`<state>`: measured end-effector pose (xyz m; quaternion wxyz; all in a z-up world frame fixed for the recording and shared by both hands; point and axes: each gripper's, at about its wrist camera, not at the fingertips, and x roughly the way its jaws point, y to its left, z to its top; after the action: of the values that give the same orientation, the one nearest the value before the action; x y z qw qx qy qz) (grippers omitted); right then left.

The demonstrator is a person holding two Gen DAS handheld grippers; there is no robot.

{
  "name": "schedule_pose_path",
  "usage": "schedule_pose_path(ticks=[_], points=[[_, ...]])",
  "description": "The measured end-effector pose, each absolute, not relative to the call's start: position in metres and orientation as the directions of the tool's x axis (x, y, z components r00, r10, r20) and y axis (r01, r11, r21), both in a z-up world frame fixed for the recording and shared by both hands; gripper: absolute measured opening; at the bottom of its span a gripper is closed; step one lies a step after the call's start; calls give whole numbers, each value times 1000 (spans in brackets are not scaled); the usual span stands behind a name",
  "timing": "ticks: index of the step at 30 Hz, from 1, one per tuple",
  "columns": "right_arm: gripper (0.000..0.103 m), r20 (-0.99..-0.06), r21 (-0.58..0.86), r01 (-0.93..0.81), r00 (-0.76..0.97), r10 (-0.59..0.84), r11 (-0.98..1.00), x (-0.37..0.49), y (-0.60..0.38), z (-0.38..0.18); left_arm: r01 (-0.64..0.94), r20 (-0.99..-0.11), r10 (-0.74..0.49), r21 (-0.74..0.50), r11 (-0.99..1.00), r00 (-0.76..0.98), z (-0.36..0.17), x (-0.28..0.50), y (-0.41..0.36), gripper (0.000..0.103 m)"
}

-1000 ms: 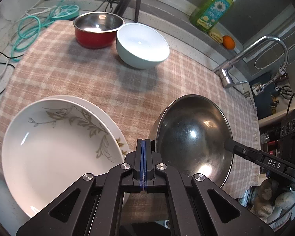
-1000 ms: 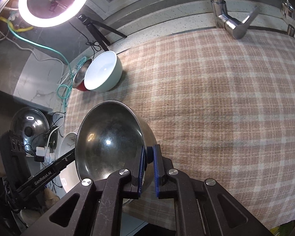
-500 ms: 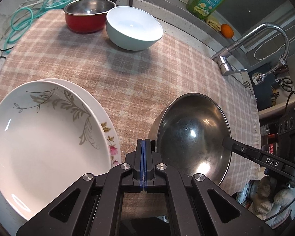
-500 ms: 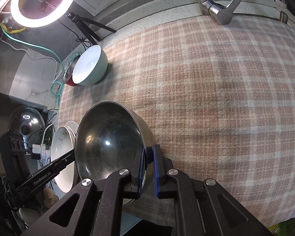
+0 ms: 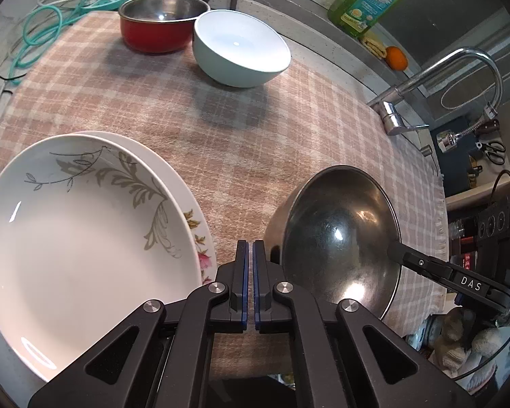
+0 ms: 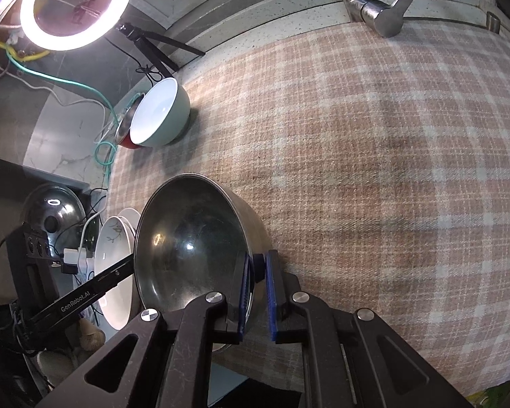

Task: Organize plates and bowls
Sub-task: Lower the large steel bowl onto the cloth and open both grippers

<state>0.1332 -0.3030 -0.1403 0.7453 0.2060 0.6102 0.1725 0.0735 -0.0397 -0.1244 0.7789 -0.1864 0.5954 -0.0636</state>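
My right gripper point(image 6: 256, 273) is shut on the near rim of a steel bowl point(image 6: 190, 248), which it holds tilted over the checked cloth point(image 6: 374, 170). The left wrist view shows this steel bowl point(image 5: 340, 241) at the right with a right finger point(image 5: 425, 267) on its rim. My left gripper point(image 5: 250, 272) is shut and empty, between the bowl and two stacked white plates point(image 5: 78, 238). The top plate has grey leaves and the lower one pink flowers. At the far side stand a pale green bowl point(image 5: 241, 51) and a red pot point(image 5: 156, 30), touching each other.
A faucet point(image 5: 459, 78), a green soap bottle point(image 5: 367, 0) and an orange point(image 5: 396, 57) line the counter behind the cloth. Teal cables point(image 5: 44, 23) lie at the far left. A ring light point(image 6: 74, 3) on a tripod stands behind the bowls. The cloth's near edge drops off below both grippers.
The right gripper has shifted a little with the steel bowl still in its grip. The left view has drifted slightly towards the plates. A hairline gap now shows between the left pads.
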Motion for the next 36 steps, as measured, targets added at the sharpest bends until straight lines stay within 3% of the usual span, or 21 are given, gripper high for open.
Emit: schedule_pose_path(ticks=[3, 8, 11, 18, 27, 36], points=[[10, -844, 505, -11, 205, 496, 863, 131, -303, -140, -125, -904, -313, -360, 925, 291, -122, 71, -37, 2], [22, -843, 487, -10, 255, 473, 873, 126, -308, -133, -124, -900, -300, -353, 927, 316, -115, 67, -31, 8], [24, -838, 485, 0, 287, 465, 875, 122, -315, -128, -128, -896, -287, -346, 929, 338, -108, 65, -28, 11], [29, -820, 469, 27, 383, 424, 883, 106, -333, -115, -148, -882, -246, -328, 933, 402, -91, 56, -19, 11], [30, -813, 461, 34, 416, 407, 887, 96, -337, -103, -160, -872, -157, -256, 953, 463, -70, 46, -6, 11], [30, -814, 433, -3, 428, 392, 901, 100, -306, -90, -149, -858, -172, -274, 950, 483, -64, 49, 15, 12]])
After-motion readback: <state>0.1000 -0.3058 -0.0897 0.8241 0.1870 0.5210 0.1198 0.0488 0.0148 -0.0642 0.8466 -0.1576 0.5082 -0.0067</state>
